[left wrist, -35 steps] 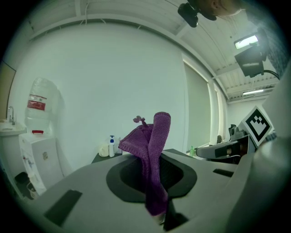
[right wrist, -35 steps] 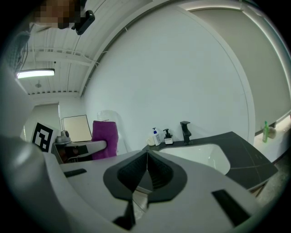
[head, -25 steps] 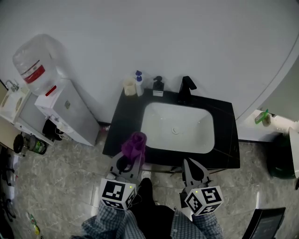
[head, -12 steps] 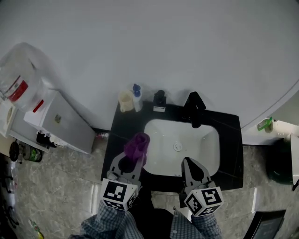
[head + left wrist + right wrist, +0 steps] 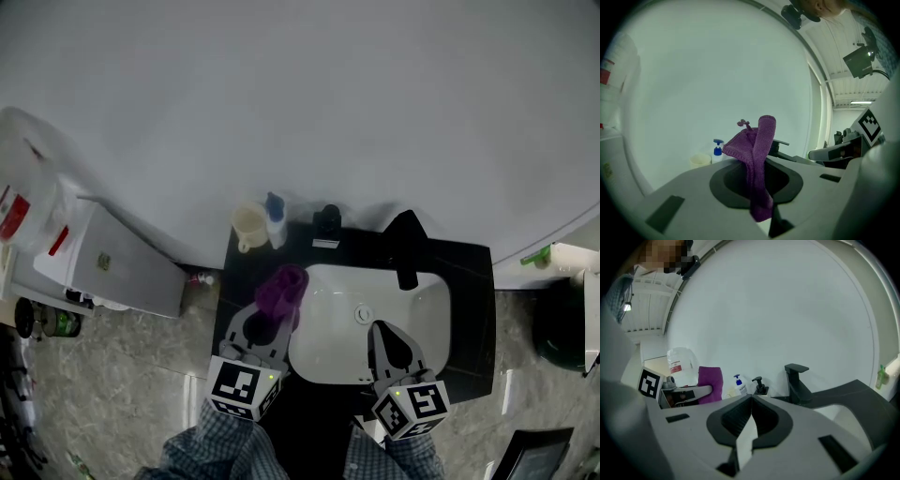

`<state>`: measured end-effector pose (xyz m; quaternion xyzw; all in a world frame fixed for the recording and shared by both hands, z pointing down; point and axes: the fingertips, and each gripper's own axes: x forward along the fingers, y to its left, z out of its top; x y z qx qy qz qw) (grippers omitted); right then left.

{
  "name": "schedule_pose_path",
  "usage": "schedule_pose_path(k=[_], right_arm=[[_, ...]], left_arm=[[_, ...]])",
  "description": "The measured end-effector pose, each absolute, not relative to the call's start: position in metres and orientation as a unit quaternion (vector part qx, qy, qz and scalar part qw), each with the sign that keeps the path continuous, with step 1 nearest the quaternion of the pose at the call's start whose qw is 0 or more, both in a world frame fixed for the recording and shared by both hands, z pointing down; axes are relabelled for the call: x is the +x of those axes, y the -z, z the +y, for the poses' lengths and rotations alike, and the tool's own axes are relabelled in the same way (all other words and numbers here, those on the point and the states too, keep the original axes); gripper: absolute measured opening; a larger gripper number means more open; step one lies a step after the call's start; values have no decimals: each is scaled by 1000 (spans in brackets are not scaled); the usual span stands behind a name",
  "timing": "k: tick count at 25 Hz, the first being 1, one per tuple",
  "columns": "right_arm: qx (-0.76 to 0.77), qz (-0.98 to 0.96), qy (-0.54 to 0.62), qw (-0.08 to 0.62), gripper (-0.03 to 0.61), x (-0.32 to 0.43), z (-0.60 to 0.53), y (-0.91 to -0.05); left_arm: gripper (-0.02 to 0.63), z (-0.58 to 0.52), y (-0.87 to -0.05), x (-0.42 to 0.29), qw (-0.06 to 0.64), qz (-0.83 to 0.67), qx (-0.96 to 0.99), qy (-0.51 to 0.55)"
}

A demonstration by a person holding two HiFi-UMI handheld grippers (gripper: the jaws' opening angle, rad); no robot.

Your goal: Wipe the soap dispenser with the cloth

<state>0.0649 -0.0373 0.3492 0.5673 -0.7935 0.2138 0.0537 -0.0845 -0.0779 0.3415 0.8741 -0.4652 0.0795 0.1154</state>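
**Cloth in hand, dispenser not yet touched**

Head view: the left gripper (image 5: 274, 315) was clenched on a purple cloth (image 5: 280, 289), held over the counter (image 5: 469, 281) at the basin's (image 5: 328, 347) left rim. The soap dispenser (image 5: 326, 223), a black pump bottle, stood at the back edge of the counter, at about 1 o'clock from the cloth and well apart from it. A blue-capped bottle (image 5: 275, 220) and a cup (image 5: 248, 226) stood at its 9 o'clock, and the tap (image 5: 407, 247) at its 3 o'clock. The right gripper (image 5: 381, 330) hung over the basin's near edge.

Left gripper view: the cloth was pinched between the jaws and rose above them in a loose fold.

Right gripper view: the jaws were pressed together with nothing between them. The dispenser was at 12 o'clock, just past the tips.

The reach would probably go best with the cloth's free fold leading. The right gripper could steady the dispenser's body so that wiping did not tip it or knock the blue-capped bottle.

The dispenser carried a small white label and the water jug (image 5: 679, 363) a red one. Neither could be read.
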Motion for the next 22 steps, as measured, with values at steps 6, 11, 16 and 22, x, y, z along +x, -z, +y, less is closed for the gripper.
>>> schedule_pose_path(k=[6,11,16,22], right_arm=[[571,-786,-226,68,18,68,-49,-362],[562,-789,-237,73,18,67,-57,-371],[553,-792,-249,74,18,69,-67,-380],[551,-791,-256,78,18,82,-84,-386]], left_arm=[[60,-103,-353,-81,122,-460,876,-81],[60,-124,-351,-78,107,-467,874,-82],[60,-156,-337,-73,102,-484,868,-43],[60,-194,-332,-58,77,-490,867,-46]])
